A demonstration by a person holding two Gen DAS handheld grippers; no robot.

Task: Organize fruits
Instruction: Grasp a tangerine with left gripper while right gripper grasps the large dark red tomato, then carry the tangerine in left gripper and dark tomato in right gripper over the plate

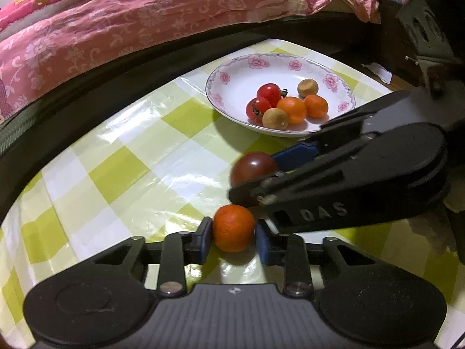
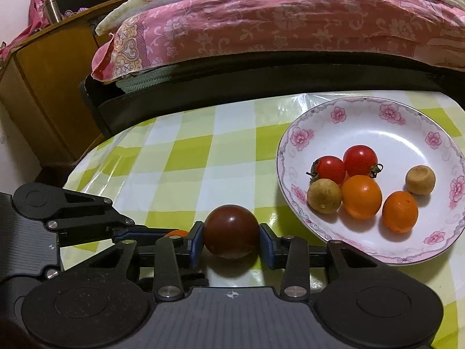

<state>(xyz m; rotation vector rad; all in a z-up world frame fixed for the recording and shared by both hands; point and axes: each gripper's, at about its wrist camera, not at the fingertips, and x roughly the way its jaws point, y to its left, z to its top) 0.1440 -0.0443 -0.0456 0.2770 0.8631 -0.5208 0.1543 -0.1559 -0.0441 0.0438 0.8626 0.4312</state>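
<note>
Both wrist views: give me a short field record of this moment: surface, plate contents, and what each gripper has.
surface: green-and-white checked tablecloth
plate: white floral-rimmed plate, six small fruits inside
plate contents: two red cherry tomatoes, three orange fruits, of which one looks like a tomato, and two tan ones
left gripper: closed on small orange fruit, on the cloth
right gripper: closed on dark red-brown tomato, on the cloth

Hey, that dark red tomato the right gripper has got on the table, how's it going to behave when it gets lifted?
The dark red tomato looks round and glossy, so it may slip between the right gripper's pads or roll across the checked tablecloth if released. Its thin skin probably bruises or splits under a hard squeeze. It seems small, so likely light.
</note>
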